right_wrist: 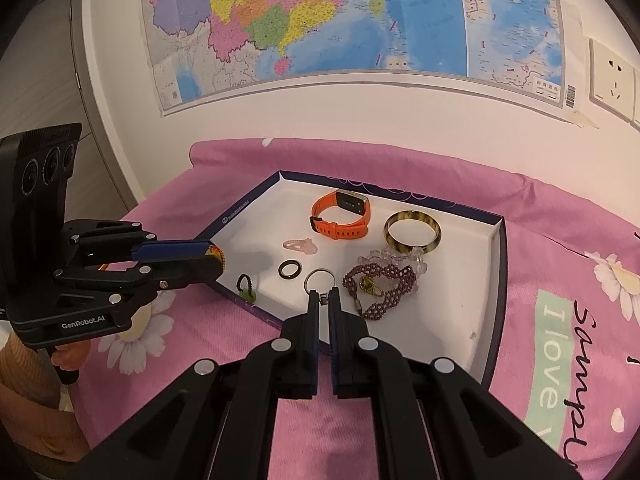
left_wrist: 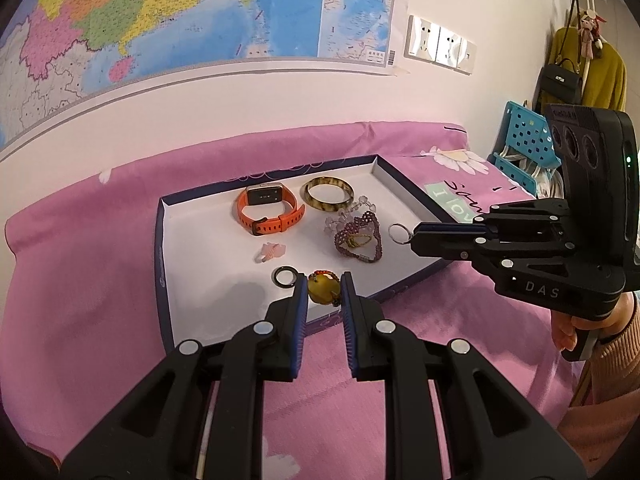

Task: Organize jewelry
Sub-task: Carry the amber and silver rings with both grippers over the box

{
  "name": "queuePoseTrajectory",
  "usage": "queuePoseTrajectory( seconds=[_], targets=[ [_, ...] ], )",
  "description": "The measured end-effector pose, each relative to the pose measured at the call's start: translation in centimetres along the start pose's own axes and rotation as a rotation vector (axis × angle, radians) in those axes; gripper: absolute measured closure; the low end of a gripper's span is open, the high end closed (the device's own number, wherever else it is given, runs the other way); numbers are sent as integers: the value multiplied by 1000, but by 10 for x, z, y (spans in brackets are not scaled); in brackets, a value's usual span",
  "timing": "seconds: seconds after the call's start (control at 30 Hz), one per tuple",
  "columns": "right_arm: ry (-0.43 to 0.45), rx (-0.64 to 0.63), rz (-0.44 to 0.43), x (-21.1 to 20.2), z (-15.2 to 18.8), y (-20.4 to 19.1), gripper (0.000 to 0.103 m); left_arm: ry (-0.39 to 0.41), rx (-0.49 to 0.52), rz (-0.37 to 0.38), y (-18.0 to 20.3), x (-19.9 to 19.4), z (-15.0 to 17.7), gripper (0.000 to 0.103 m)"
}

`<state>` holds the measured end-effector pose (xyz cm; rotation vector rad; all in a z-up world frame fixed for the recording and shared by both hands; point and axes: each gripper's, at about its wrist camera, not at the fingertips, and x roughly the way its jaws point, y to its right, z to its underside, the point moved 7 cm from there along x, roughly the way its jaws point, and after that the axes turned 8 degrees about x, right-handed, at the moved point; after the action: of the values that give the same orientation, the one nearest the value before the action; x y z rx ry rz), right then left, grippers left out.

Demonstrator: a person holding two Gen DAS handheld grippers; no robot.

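Observation:
A shallow white box with dark blue walls (left_wrist: 162, 240) (right_wrist: 494, 280) lies on a pink cloth. In it are an orange watch (left_wrist: 269, 210) (right_wrist: 340, 216), a mottled bangle (left_wrist: 329, 193) (right_wrist: 413, 232), a purple bead bracelet (left_wrist: 360, 236) (right_wrist: 380, 284), a small pink piece (left_wrist: 270, 252) (right_wrist: 300, 245) and a black ring (left_wrist: 285, 277) (right_wrist: 289, 270). My left gripper (left_wrist: 324, 288) (right_wrist: 218, 258) is shut on an amber bead pendant (left_wrist: 323, 289) above the box's near edge. My right gripper (right_wrist: 324, 300) (left_wrist: 414, 236) is shut on a silver ring (right_wrist: 319, 280) (left_wrist: 398, 233) held over the box.
A green-and-black hair tie (right_wrist: 246, 288) lies on the box's left rim. The pink flowered cloth (left_wrist: 80, 280) covers the surface. A blue perforated basket (left_wrist: 524, 140) stands at the far right. A map (right_wrist: 320, 20) and wall sockets (left_wrist: 440, 44) are behind.

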<state>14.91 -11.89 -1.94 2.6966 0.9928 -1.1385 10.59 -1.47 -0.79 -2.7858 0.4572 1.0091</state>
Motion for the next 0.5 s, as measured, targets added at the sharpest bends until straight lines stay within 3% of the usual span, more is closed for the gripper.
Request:
queuePoseTrajectory(
  seconds=[0.5],
  targets=[
    [-1,-2,0,6,-4,-2,100,-8,1,-15,-9,10,-6,86]
  ],
)
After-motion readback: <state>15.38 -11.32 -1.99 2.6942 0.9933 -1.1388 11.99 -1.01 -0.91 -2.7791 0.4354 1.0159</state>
